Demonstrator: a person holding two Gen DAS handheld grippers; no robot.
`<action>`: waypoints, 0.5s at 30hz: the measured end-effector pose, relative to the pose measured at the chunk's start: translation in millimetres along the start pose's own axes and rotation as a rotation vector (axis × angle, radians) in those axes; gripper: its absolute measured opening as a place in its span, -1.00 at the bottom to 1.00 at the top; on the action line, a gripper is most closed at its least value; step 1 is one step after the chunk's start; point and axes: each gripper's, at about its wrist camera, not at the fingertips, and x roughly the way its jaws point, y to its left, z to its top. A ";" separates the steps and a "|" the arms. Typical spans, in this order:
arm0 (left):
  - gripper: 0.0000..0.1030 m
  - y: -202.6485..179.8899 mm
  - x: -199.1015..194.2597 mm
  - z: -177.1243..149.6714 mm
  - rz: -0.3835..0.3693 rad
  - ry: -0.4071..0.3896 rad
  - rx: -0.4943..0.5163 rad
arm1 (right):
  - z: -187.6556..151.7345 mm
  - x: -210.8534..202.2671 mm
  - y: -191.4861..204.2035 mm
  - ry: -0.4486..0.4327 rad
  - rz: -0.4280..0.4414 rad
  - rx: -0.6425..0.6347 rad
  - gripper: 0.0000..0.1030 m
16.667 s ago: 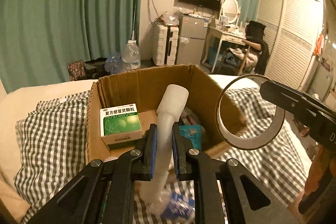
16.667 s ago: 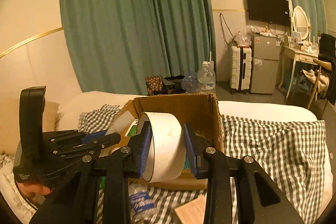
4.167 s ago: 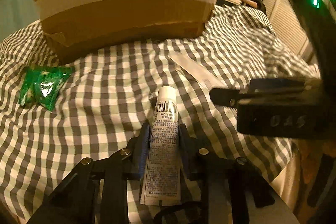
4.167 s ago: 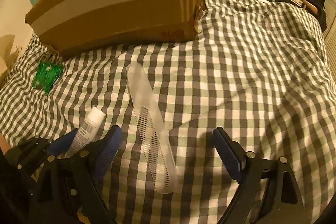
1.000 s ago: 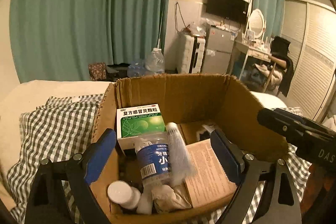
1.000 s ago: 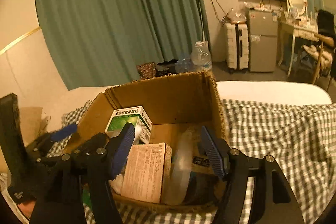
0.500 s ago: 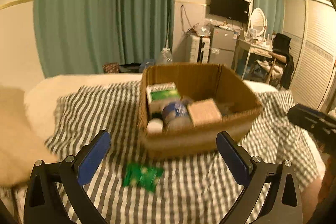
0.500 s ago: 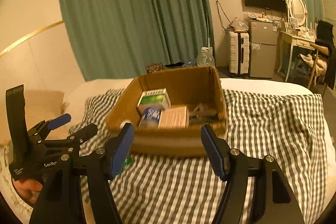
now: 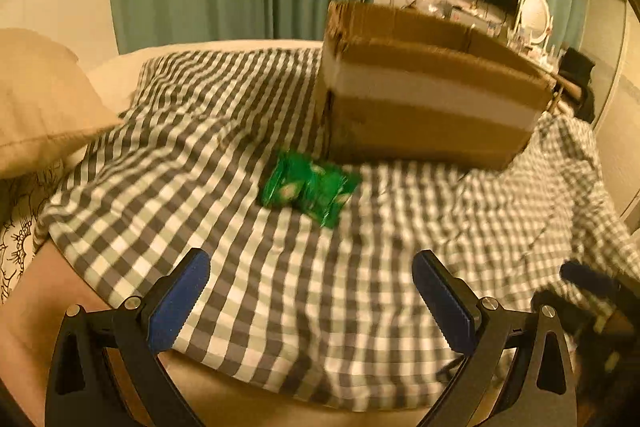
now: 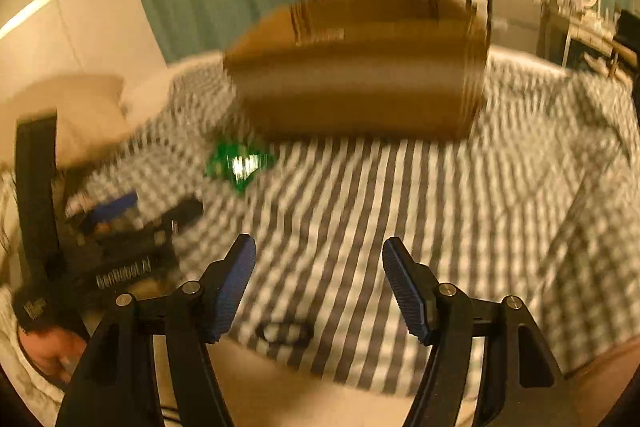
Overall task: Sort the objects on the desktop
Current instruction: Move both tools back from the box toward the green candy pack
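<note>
With both grippers empty, the left gripper (image 9: 310, 297) spread wide and the right gripper (image 10: 318, 285) partly spread, the green packet (image 9: 310, 189) is lying on the checked cloth (image 9: 248, 267) just beside the box (image 9: 424, 107), probably wanting a low, centred approach.

Bed (image 9: 100, 67) covered by a grey-and-white checked blanket (image 9: 280, 287), rumpled into folds toward the right. On the blanket: a cardboard box (image 9: 424, 115) with a pale tape band round its side, open top — contents not visible from here. Just in front of the box's left corner, green foil packets (image 9: 310, 189) lie flat, close to the box but whether they touch it is unclear. Left of the box, well apart, a beige pillow (image 9: 40, 107) rests at the blanket's edge. The right wrist view is blurred; same box (image 10: 356, 75), same packets (image 10: 238, 165).
</note>
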 end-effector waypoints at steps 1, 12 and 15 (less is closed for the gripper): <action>1.00 1.2 3.5 -2.0 0.002 0.004 -0.002 | -4.3 6.3 2.0 0.022 -0.002 -0.012 0.28; 1.00 8.2 25.8 -10.2 -0.018 0.071 -0.029 | -33.1 46.9 20.0 0.174 0.040 -0.066 0.28; 1.00 5.4 27.7 -10.9 -0.015 0.079 -0.014 | -38.4 55.4 25.0 0.191 0.021 -0.087 0.28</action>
